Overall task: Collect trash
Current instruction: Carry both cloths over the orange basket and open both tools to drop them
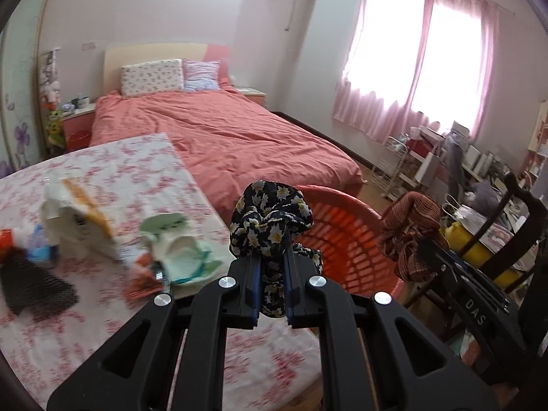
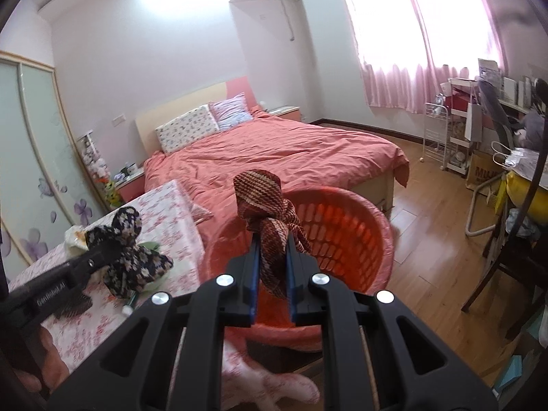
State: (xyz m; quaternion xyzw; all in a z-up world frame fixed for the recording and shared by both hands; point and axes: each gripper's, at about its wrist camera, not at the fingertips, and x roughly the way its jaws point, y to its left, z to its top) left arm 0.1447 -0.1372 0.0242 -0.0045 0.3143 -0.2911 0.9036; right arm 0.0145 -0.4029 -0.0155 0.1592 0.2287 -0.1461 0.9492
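Left gripper is clamped on a dark floral cloth bundle, and the right gripper is pinching a red-brown striped cloth bundle the same way, blue pads squeezed in on the fabric on both sides. Both loads are off the tabletop and hanging in the air by the red plastic basket. From the right wrist view, the striped one looks like it's over the basket's mouth already; the floral one sits closer to the rim on the tabletop side.

So progress-wise, I'd call it mid-haul. Two pieces are picked up, neither is dropped yet. The basket's inside looks empty from what I can see, though the grippers block the bottom, so don't quote me on that.

Plenty left on the tabletop too: a crumpled white and orange wrapper, a pale green and white crumpled packet, a black mesh piece, plus some small red and blue bits at the far left that are too blurred to name. My guess is several more trips after these two get let go.
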